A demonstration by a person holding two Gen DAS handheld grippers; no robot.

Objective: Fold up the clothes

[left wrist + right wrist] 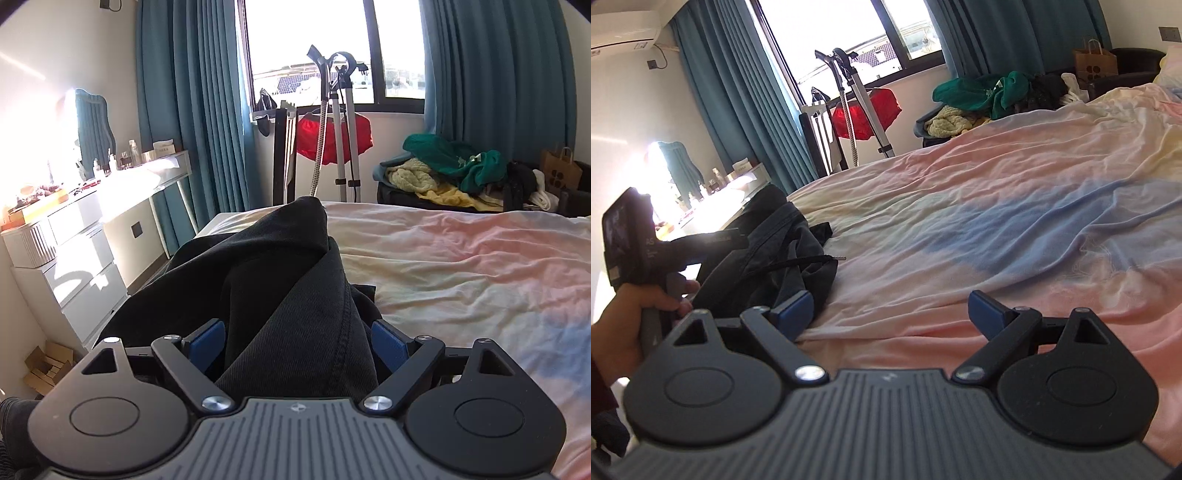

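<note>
1. The left gripper has a thick bunch of the black garment between its two blue pads. The cloth fills the gap from pad to pad and rises ahead of the jaws in a ridge.

2. Whether the pads press the cloth or only flank it cannot be told; the jaws stand wide and the fabric hides the contact faces.

3. The right gripper is released: its jaws stand wide apart with only the pastel bedsheet showing between them.

4. Seen from the right wrist, the black garment lies crumpled at the bed's edge, beside and just beyond the right gripper's left jaw. A drawstring trails out of it toward the open sheet.

5. The person's hand grips the left tool's handle, outside the right gripper's left jaw.

6. Far ahead of both sets of jaws is a pile of other clothes, well apart from the garment in hand.

7. Judged step: early on, taking hold of the garment to bring it onto the bed; no fold appears made.

8. Next move probably calls for a firm left grip, then the free right jaws taking a second edge so the cloth can be spread flat on the open sheet.
</note>
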